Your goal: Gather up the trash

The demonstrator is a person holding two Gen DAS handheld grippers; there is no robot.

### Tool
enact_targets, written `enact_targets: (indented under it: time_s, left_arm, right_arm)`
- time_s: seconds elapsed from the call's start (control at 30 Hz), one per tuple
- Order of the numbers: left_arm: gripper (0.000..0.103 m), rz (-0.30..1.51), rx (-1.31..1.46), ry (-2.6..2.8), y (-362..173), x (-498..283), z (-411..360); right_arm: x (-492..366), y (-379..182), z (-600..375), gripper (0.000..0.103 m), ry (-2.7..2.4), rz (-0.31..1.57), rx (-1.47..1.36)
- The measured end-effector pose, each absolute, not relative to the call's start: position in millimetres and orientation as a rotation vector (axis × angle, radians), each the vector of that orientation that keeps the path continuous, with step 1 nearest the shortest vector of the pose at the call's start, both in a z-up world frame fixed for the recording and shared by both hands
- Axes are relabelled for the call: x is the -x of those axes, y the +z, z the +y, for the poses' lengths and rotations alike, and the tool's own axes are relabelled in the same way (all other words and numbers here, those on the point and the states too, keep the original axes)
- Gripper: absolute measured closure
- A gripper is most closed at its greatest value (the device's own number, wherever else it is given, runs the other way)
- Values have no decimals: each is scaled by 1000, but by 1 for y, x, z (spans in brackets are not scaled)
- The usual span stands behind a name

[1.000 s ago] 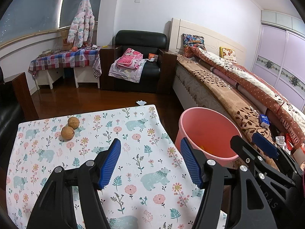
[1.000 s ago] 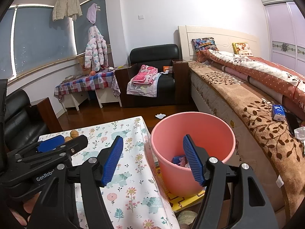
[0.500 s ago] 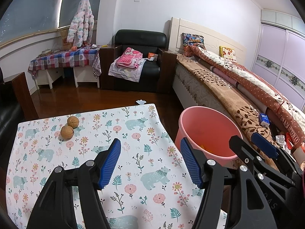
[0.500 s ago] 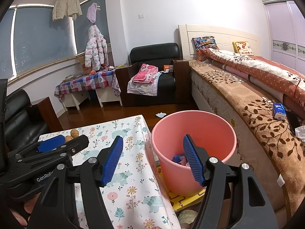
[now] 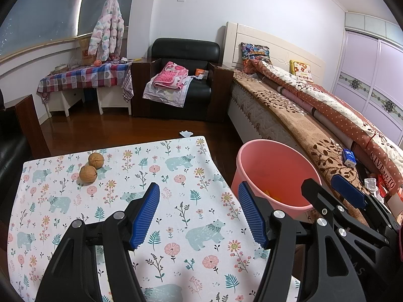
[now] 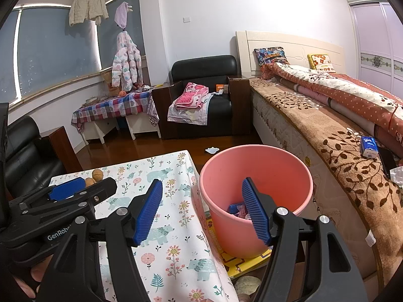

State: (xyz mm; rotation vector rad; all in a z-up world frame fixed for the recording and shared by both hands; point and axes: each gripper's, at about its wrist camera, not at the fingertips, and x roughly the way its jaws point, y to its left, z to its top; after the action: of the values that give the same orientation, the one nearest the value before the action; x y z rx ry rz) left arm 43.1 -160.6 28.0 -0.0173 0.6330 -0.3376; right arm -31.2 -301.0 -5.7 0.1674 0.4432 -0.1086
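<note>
A pink plastic bin (image 5: 274,173) (image 6: 254,176) stands on the floor between the table and the bed, with wrappers (image 6: 238,209) at its bottom. Two walnuts (image 5: 92,167) (image 6: 97,175) lie at the far left of the floral tablecloth (image 5: 156,166) (image 6: 173,226). My left gripper (image 5: 199,211) is open and empty above the table's right half. My right gripper (image 6: 201,209) is open and empty, over the table edge and the bin's near rim; it also shows at the right of the left wrist view (image 5: 337,198).
A bed (image 6: 327,115) with quilts runs along the right, with a blue tissue pack (image 6: 369,146) on it. A black armchair (image 5: 183,80) with clothes stands at the back. A white scrap (image 5: 186,133) lies on the wooden floor beyond the table.
Both grippers have stayed open and almost still; the views have shifted only slightly.
</note>
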Motion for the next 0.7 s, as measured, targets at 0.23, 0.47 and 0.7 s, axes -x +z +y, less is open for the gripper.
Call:
enact_targets:
  time_s: [0.23,0.47,0.7]
  left_arm:
    - [39,636,18,-338,28,-43,-161]
    - [39,636,17,-336,28,-44,-161]
    - [39,642,17,-338,27,-41,-161]
  right_arm:
    - [32,-6,-301,37,-109,444,-167]
    - [31,-6,-301,37,-109,447,-166]
    - [32,-8,-301,37,-110,450,-166]
